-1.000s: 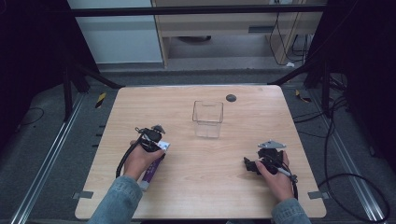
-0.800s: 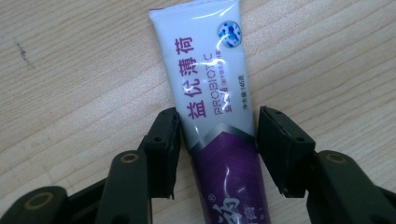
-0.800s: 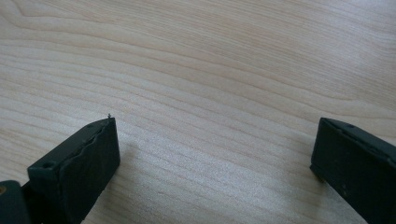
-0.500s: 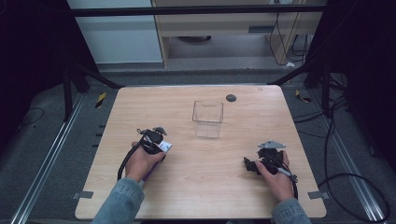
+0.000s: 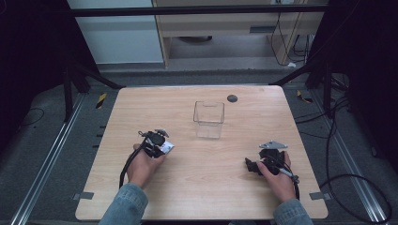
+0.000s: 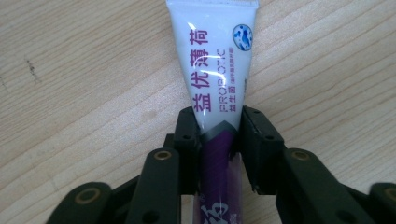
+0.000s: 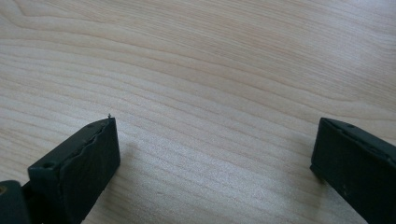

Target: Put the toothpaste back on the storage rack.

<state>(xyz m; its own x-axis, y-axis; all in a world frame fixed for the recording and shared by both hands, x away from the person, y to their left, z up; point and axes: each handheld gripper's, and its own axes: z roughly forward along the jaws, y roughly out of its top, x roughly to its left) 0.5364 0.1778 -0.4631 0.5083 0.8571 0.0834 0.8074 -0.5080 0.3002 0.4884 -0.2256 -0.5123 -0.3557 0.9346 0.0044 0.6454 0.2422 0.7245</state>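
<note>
Left gripper view: left gripper (image 6: 218,135) clamps toothpaste tube (image 6: 215,70) over bench (image 5: 234,187) | right gripper (image 7: 215,154) jaws wide apart, holding nothing

A clear plastic box (image 5: 209,119) stands mid-table (image 5: 141,108), near a dark disc (image 5: 232,98).

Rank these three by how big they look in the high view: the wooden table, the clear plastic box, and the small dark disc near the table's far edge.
1. Wooden table, by far the largest.
2. Clear plastic box.
3. Small dark disc, the smallest.
No ties: the box and disc lie close together, so nearness to the camera does not blur the order.
</note>
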